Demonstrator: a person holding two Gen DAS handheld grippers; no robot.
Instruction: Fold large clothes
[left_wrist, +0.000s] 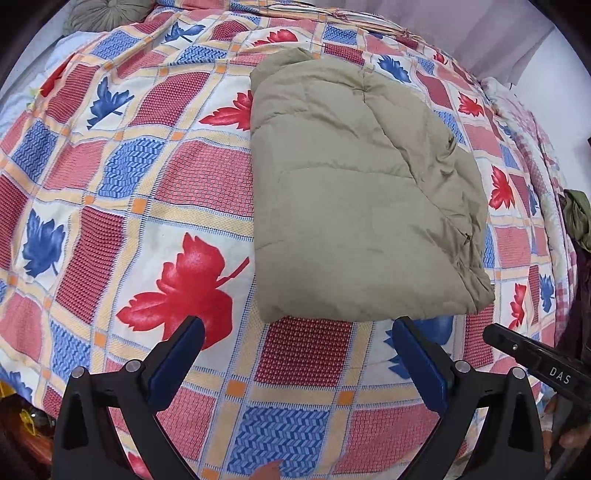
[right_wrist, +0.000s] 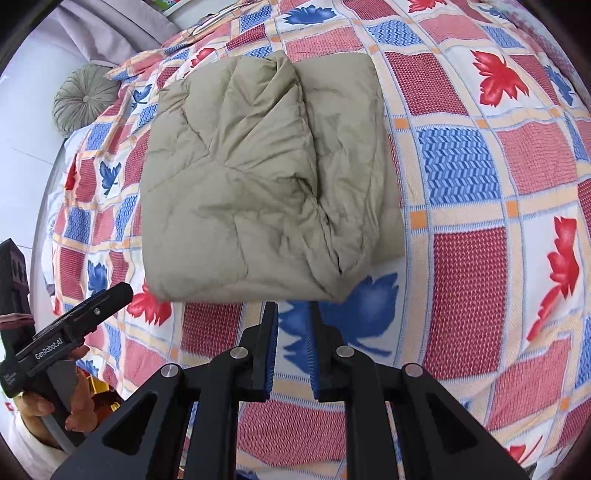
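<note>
A khaki padded garment (left_wrist: 362, 206) lies folded into a thick rectangle on the bed; the right wrist view shows its creased upper layer (right_wrist: 266, 177). My left gripper (left_wrist: 299, 325) hovers just short of its near edge, jaws wide open and empty. It also shows from the side at the lower left of the right wrist view (right_wrist: 110, 299), held by a hand (right_wrist: 55, 410). My right gripper (right_wrist: 293, 310) hangs above the sheet just in front of the garment's near edge, with only a narrow gap between its blue pads and nothing in it. Its black body (left_wrist: 517, 347) shows at the left wrist view's lower right.
The bed is covered by a checked sheet with red and blue leaves (left_wrist: 147, 184) (right_wrist: 469, 258). A round grey-green cushion (right_wrist: 85, 98) lies at the far corner. A dark green cloth (left_wrist: 578, 218) hangs at the bed's right side. A white wall is beyond.
</note>
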